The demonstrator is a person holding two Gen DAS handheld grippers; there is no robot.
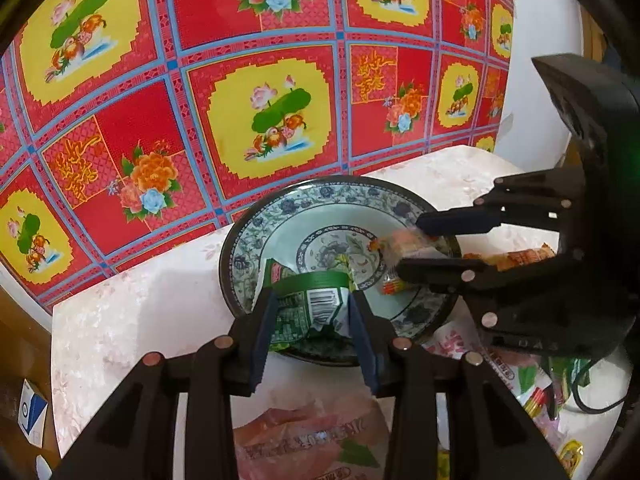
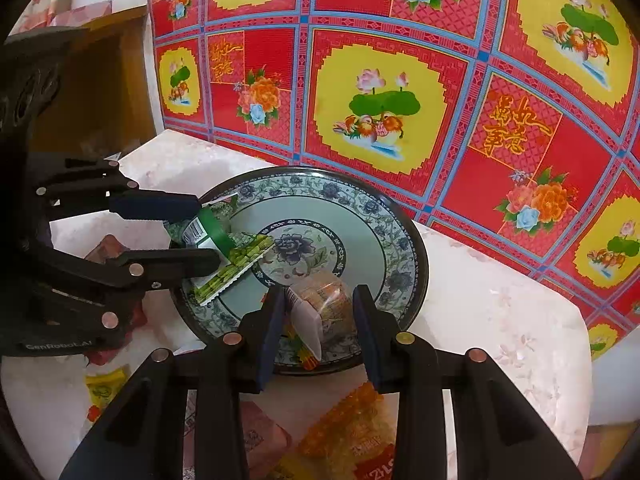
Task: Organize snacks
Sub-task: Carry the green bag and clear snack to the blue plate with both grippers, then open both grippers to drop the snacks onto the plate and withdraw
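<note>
The left gripper (image 1: 314, 312) grasped a green packet (image 1: 316, 300) over the near rim of the plate (image 1: 256, 224), while the right gripper (image 2: 318, 312) clenched an orange packet (image 2: 320, 304) above its opposite side.

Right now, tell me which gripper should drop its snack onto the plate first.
Probably the left gripper. Its green packet already reaches toward the middle of the plate. The right gripper holds its orange packet at the near rim, so it may need to reach farther in.
</note>
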